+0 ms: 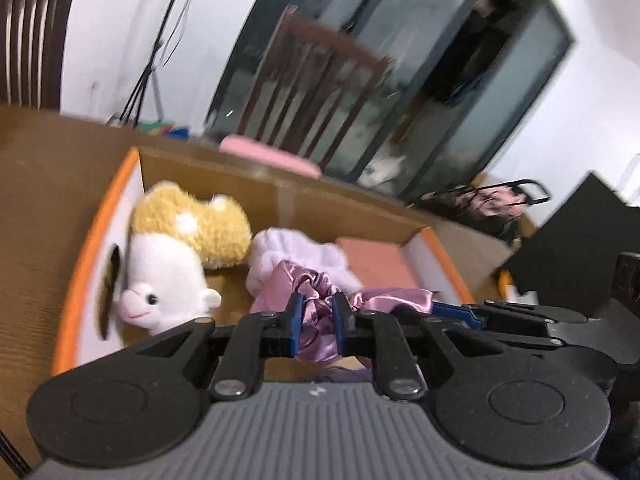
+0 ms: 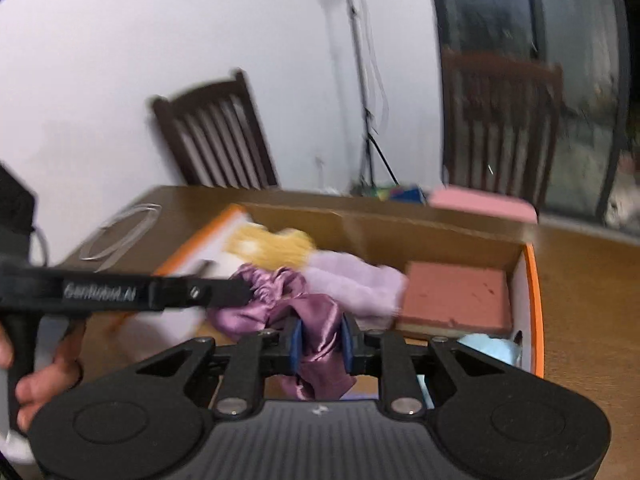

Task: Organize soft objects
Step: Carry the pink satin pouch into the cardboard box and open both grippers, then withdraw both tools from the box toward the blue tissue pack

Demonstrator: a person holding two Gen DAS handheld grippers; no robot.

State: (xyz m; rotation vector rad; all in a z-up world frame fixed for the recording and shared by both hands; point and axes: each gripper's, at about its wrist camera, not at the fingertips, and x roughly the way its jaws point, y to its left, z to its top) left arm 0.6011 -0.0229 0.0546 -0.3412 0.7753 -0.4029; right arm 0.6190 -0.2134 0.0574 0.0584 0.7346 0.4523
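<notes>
1. The left hand-held gripper [image 1: 316, 322] is clamped on the purple satin cloth [image 1: 316, 312] over the cardboard box [image 1: 280, 196] on the table [image 1: 36, 208].
2. The right hand-held gripper [image 2: 320, 344] pinches its other end.
3. The satin looks light, limp and slippery; bunched folds should grip best.

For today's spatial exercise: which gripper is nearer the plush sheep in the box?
Left. The left gripper, shut on the satin cloth, sits just beside the sheep. The right gripper holds the cloth's other end, farther off, toward the sponge.
</notes>
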